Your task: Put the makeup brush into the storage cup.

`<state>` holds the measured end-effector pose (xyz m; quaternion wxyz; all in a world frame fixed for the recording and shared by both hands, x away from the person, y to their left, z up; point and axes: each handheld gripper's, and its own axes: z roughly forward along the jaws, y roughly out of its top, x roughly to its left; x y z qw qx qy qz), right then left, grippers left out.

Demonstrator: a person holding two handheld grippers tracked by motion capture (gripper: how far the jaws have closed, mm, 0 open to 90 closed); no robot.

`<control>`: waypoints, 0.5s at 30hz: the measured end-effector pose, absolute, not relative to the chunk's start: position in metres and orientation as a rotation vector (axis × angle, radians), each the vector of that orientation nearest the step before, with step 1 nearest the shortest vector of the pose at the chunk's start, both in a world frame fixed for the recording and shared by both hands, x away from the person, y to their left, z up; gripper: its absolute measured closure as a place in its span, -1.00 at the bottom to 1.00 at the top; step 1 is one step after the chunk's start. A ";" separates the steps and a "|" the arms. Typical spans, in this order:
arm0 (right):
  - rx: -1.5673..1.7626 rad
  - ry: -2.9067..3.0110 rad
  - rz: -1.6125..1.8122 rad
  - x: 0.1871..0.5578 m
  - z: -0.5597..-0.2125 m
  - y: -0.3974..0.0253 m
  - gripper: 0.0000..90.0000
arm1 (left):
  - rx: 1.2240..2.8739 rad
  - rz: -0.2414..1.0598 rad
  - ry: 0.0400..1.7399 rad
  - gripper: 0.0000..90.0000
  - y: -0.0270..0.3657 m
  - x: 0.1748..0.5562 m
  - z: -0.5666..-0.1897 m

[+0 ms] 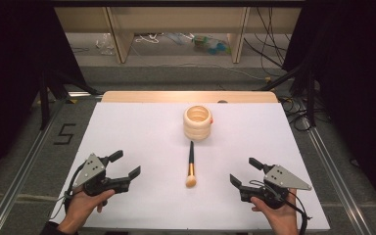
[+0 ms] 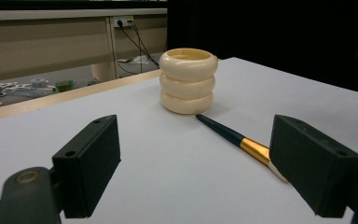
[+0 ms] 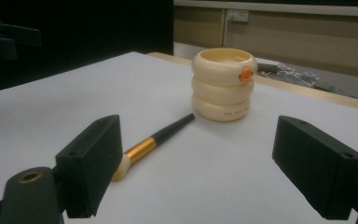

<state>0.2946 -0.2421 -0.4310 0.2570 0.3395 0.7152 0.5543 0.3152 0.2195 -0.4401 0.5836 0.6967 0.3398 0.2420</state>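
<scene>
A cream ringed cup (image 1: 198, 122) stands upright near the middle back of the white table (image 1: 142, 142); the cup (image 2: 188, 80) (image 3: 222, 84) has a small orange knob on its right side. Just in front of it lies a makeup brush (image 1: 191, 165) with a dark handle, a gold ferrule and pale bristles toward me; the brush (image 2: 237, 141) (image 3: 156, 142) points its handle at the cup. My left gripper (image 1: 127, 164) (image 2: 205, 172) rests at the front left, open and empty. At the front right my right gripper (image 1: 245, 171) (image 3: 209, 172) is also open and empty.
The table's wooden back edge (image 1: 188, 96) borders a grey carpeted floor with metal rails on both sides. Behind stand wooden desk legs (image 1: 120, 39), loose cables and litter. Black curtains close off both sides.
</scene>
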 end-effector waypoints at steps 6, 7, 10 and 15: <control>0.931 1.959 1.498 0.297 -0.433 -0.241 -0.62 | 1.634 0.560 0.789 -0.63 0.218 0.315 -0.441; 0.934 1.969 1.483 0.296 -0.433 -0.241 -0.62 | 1.634 0.562 0.790 -0.63 0.219 0.315 -0.441; 0.936 1.969 1.492 0.298 -0.434 -0.239 -0.61 | 1.633 0.562 0.792 -0.63 0.219 0.315 -0.441; 0.956 2.021 1.475 0.299 -0.434 -0.235 -0.61 | 1.637 0.567 0.789 -0.63 0.219 0.316 -0.441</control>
